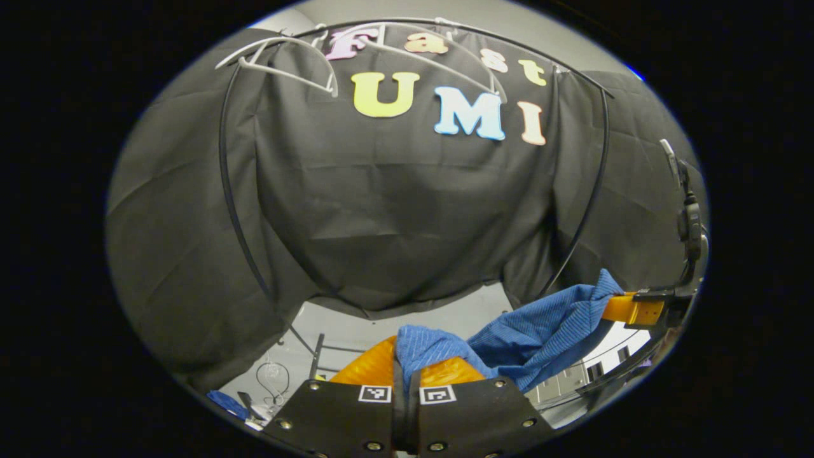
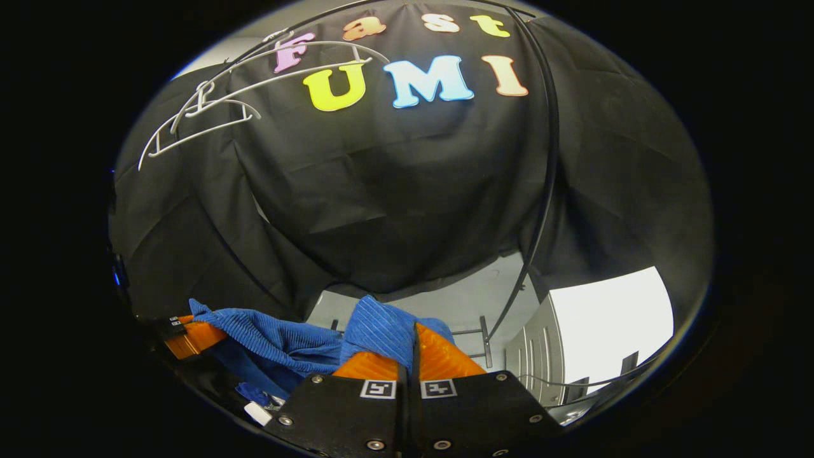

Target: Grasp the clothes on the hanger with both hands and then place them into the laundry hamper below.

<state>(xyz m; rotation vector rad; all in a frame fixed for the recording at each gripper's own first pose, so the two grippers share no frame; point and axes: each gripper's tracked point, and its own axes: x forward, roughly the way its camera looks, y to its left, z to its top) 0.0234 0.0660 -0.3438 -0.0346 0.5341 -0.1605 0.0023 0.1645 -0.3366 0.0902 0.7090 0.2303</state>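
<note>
A blue ribbed garment (image 1: 534, 331) hangs stretched between the two grippers. My left gripper (image 1: 407, 369) is shut on one bunched end of it at the bottom of the left gripper view, and the right gripper (image 1: 626, 308) grips the other end at the far right there. In the right gripper view my right gripper (image 2: 410, 353) is shut on the blue garment (image 2: 286, 343), and the left gripper (image 2: 191, 337) holds its far end at lower left. Bare white hangers (image 1: 286, 60) (image 2: 203, 121) hang on the black rail at the top. The hamper is hidden.
The black clothes rack's thin frame (image 1: 232, 210) (image 2: 547, 191) arcs in front of the black cloth wall. A pale cabinet-like unit (image 2: 598, 331) stands at lower right in the right gripper view. Grey floor (image 1: 394, 324) with loose cables lies below the cloth.
</note>
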